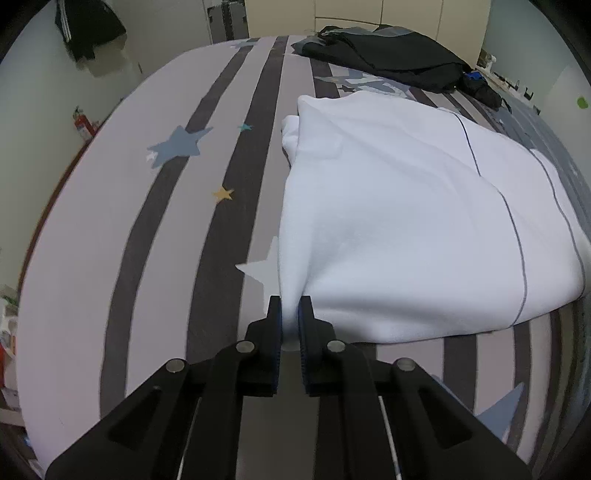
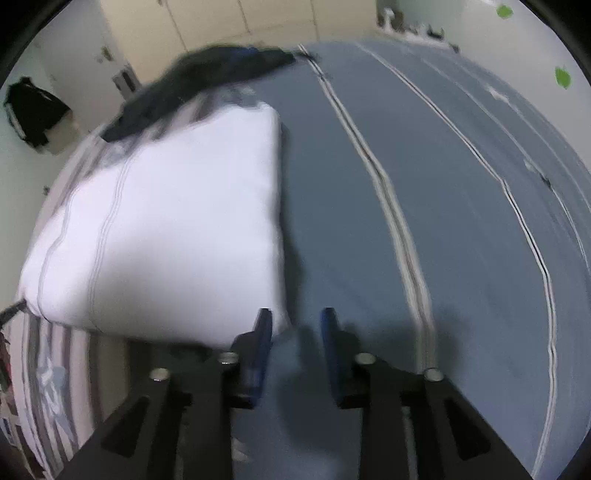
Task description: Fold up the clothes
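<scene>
A folded white garment (image 1: 406,221) with thin dark stitch lines lies on the bed. In the left wrist view its near left corner runs up between the blue pads of my left gripper (image 1: 290,306), which is shut on that fabric. The right wrist view is blurred. There the same white garment (image 2: 166,229) lies to the left, and its near right corner ends just beside the left fingertip (image 2: 263,325). My right gripper (image 2: 295,317) stands open over the blue cover with nothing pressed between its pads.
The bed cover is grey striped with stars (image 1: 110,221) on one side and plain blue with white lines (image 2: 461,221) on the other. A pile of dark clothes (image 1: 388,55) lies at the far end. A black garment (image 1: 88,29) hangs on the wall.
</scene>
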Motion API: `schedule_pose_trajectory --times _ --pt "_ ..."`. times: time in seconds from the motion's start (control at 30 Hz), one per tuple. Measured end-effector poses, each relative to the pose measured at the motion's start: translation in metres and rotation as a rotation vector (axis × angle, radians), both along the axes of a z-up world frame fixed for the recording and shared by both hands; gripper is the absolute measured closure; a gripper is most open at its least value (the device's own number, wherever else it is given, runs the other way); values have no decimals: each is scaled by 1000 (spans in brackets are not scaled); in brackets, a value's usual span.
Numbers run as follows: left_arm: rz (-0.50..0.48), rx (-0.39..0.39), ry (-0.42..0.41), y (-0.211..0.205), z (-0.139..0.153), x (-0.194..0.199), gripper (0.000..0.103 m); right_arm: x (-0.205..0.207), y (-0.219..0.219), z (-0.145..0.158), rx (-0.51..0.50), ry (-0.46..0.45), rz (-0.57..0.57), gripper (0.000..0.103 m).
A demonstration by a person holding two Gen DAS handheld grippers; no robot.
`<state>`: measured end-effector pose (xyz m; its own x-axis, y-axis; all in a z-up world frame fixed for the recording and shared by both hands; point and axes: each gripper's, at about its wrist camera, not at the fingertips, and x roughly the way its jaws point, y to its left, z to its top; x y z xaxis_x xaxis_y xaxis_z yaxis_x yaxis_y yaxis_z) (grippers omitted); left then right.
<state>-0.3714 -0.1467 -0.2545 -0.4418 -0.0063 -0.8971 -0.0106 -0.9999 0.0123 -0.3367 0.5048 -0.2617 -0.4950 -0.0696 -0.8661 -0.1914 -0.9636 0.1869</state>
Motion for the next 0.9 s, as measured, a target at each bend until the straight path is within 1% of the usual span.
schedule_pose_trajectory --times 0.03,0.07,0.1,0.13,0.2,0.27,0.3,0.4,0.47,0.5,0.57,0.6,0.67,0.7,0.73,0.77,0.8,0.83,0.9 --pt "5 3 -4 -1 1 1 92 -7 -8 5 -12 29 4 72" --pt "15 0 1 -2 5 2 90 -15 -16 8 -18 54 8 66" --pt "26 -4 6 -4 8 4 90 -23 -25 10 -10 68 19 63" --pt "37 -8 12 -5 12 5 90 -33 -35 10 11 72 37 63" --pt "55 -37 51 -5 23 4 90 -50 -52 8 56 81 65 63" --pt "91 -20 94 -6 38 -1 90 -58 -57 -7 68 68 50 63" --pt "97 -2 114 -5 44 -4 90 -61 -53 -17 71 46 41 63" --pt "41 59 129 17 50 -23 89 -49 -42 -43 49 4 12 63" --pt "-23 73 112 42 41 -39 89 -45 -34 -51 11 4 -22 62" --pt "-35 64 90 49 30 -45 89 -45 -32 -49 4 13 -34 62" --pt "-57 43 44 62 8 -59 89 -47 -28 -42 22 23 -51 62" --pt "-60 -8 8 64 -9 -65 89 -50 -25 -38 45 21 -60 62" --pt "-42 -39 -21 57 -23 -72 89 -58 -17 -32 92 16 -77 62" --pt "-24 -41 -18 52 -23 -74 89 -63 -12 -29 113 14 -92 62" --pt "-7 -59 -6 49 -18 -74 89 -71 -7 -25 124 20 -104 62" --pt "22 -85 19 47 -10 -74 89 -78 -5 -21 128 30 -107 62" --pt "59 -87 58 45 1 -74 89 -86 -5 -16 132 44 -101 62" --pt "79 -72 87 43 8 -76 89 -95 -7 -9 136 62 -86 62" --pt "86 2 124 50 20 -87 89 -120 -19 3 126 109 -44 60"
